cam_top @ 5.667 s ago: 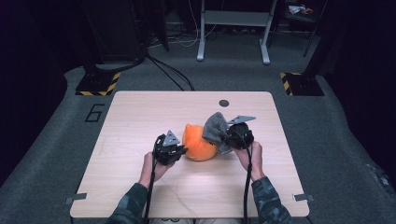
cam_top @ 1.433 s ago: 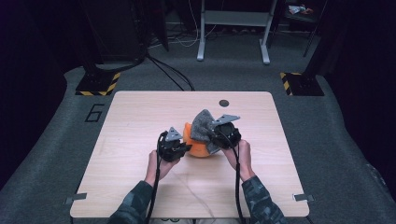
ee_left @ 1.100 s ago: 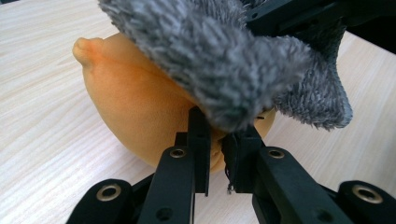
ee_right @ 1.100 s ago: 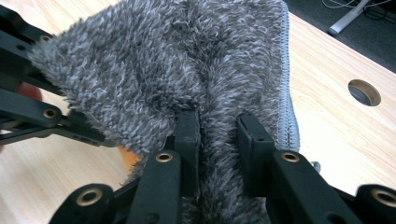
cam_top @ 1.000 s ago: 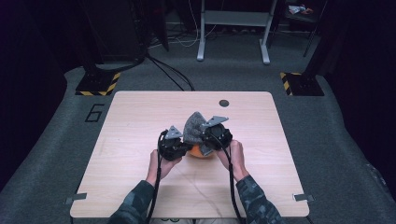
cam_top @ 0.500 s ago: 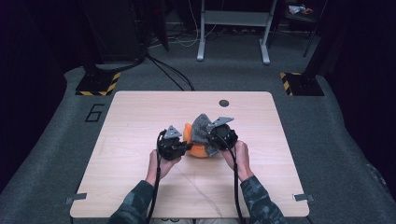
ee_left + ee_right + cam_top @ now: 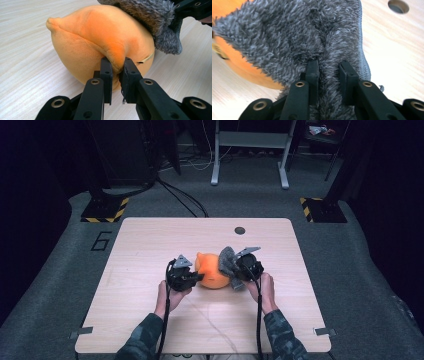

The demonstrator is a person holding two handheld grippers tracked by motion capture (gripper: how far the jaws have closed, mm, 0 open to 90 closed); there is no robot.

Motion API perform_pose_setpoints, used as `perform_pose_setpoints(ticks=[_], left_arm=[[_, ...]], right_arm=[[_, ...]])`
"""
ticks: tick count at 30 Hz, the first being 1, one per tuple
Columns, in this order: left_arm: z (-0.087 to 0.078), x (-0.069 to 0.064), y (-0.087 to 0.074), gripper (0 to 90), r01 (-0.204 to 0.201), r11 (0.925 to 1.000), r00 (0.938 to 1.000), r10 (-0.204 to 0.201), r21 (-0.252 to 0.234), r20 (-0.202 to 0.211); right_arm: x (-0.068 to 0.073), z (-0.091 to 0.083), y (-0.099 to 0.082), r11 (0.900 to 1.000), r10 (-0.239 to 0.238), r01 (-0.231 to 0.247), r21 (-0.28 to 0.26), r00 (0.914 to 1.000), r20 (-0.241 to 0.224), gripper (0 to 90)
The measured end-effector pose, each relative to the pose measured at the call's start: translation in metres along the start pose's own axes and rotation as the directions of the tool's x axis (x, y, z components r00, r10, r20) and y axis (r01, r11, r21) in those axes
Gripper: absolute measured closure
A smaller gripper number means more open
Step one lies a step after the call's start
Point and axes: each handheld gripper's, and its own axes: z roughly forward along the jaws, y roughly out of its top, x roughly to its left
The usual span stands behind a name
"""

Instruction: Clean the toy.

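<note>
On the wooden table (image 7: pixel 150 320) sits one orange soft toy (image 7: pixel 212 271), near the middle and a bit toward the person. One grey fuzzy cloth (image 7: pixel 227 260) lies over the toy's right side and hangs down to the table. I cannot tell if the cloth is a hat or a sock.

One thing can be read: a big "6" (image 7: pixel 101 240) is marked on the grey floor, just past the table's left far corner. The toy has no words I can read, just a thin tan line on its side.

There are two grippers. The left gripper (image 7: pixel 116 65) is at the toy's left side. Its two black jaws are pressed almost together and pinch a fold of the orange plush. The right gripper (image 7: pixel 327 65) is at the toy's right side. Its jaws are closed on a fold of the grey cloth, and fuzz sticks out between them.

Two hands hold the grippers, one each, and two black cables run back toward the person. The table has one small round hole (image 7: pixel 240 230) near its far edge. Two yellow and black striped bases (image 7: pixel 105 210) stand on the floor past the table, one at each side. No boxes or bowls are here, so nothing is inside anything.
</note>
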Motion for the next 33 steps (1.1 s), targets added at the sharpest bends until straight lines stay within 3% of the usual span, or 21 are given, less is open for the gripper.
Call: perform_pose_setpoints(ticks=[2,8,13,14,17,20,23,26,29,33], left_arm=[[0.000,0.000,-0.001,81.0,0.010,0.9999,0.9999,-0.010,0.001,0.001],[0.001,0.002,-0.001,81.0,0.008,1.0000,1.0000,-0.008,-0.002,-0.001],[0.000,0.002,-0.001,80.9,0.007,1.0000,1.0000,-0.007,0.002,-0.006],[0.000,0.002,-0.001,80.9,0.005,1.0000,1.0000,-0.005,0.002,-0.007],[0.000,0.001,-0.001,80.9,-0.001,1.0000,1.0000,0.001,-0.002,-0.006],[-0.001,0.000,0.000,80.8,-0.012,0.9999,0.9999,0.012,0.003,-0.010],[0.000,-0.002,0.000,80.7,-0.017,0.9999,0.9998,0.017,0.003,-0.010],[0.000,-0.003,0.001,80.7,-0.024,0.9997,0.9996,0.024,0.002,-0.011],[-0.001,-0.005,0.003,80.7,-0.039,0.9992,0.9992,0.039,0.010,-0.009],[0.001,-0.007,0.005,80.7,-0.060,0.9982,0.9981,0.060,0.004,-0.013]], right_arm=[[-0.004,0.005,-0.003,0.9994,0.030,-0.030,0.020,0.9995,-0.003,72.4],[-0.012,0.020,-0.010,0.9967,0.037,-0.038,0.072,0.9993,0.005,72.4],[-0.016,0.039,-0.020,0.9851,0.063,-0.066,0.159,0.9978,0.019,72.3],[-0.019,0.040,-0.021,0.9858,0.066,-0.067,0.154,0.9978,0.009,72.3],[-0.021,0.028,-0.019,0.9896,0.065,-0.069,0.127,0.9973,0.035,72.4],[-0.024,0.004,-0.010,0.9957,0.072,-0.075,0.055,0.9964,0.046,72.4],[-0.018,-0.016,0.003,0.9993,0.038,-0.038,-0.008,0.9984,0.042,72.3],[-0.002,-0.028,0.018,0.9990,-0.021,0.022,-0.039,0.9994,0.029,72.2],[0.014,-0.030,0.031,0.9936,-0.100,0.100,-0.052,0.9949,0.014,72.1],[0.033,-0.027,0.044,0.9857,-0.156,0.156,-0.063,0.9877,0.001,72.0]])
